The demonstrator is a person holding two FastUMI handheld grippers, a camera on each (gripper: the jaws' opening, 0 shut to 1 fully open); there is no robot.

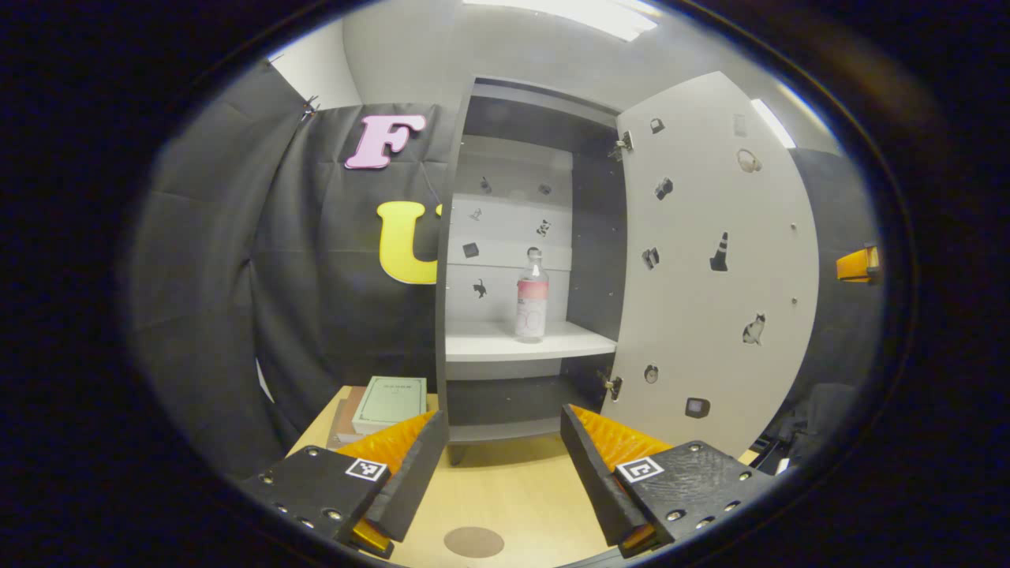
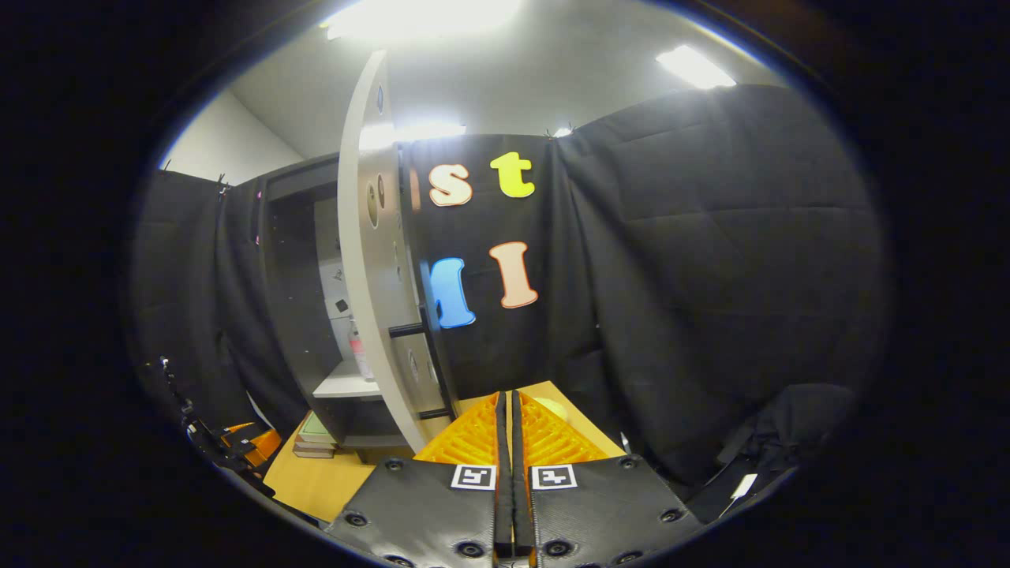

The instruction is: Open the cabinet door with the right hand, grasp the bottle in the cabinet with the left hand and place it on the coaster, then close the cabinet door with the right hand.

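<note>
The cabinet [image 1: 454, 260] stands on the wooden table with its door [image 1: 710, 268] swung open to the right. A clear bottle [image 1: 532, 296] with a pink label stands upright on the white shelf [image 1: 513, 343] inside. My left gripper [image 1: 503, 430] is open, low in front of the cabinet, well short of the bottle. A round brown coaster [image 1: 473, 542] lies on the table between and below its fingers. In the right gripper view my right gripper [image 2: 505, 410] is shut on nothing, just beside the open door's edge [image 2: 371, 260] and its dark handle [image 2: 426, 347]. The bottle [image 2: 359, 351] peeks out behind the door.
A stack of books with a green cover [image 1: 387, 402] lies on the table left of the cabinet. The wooden table [image 1: 521, 489] has bare room in front of the cabinet. Black cloth walls surround the booth. The other gripper [image 2: 248, 446] shows at the lower left of the right gripper view.
</note>
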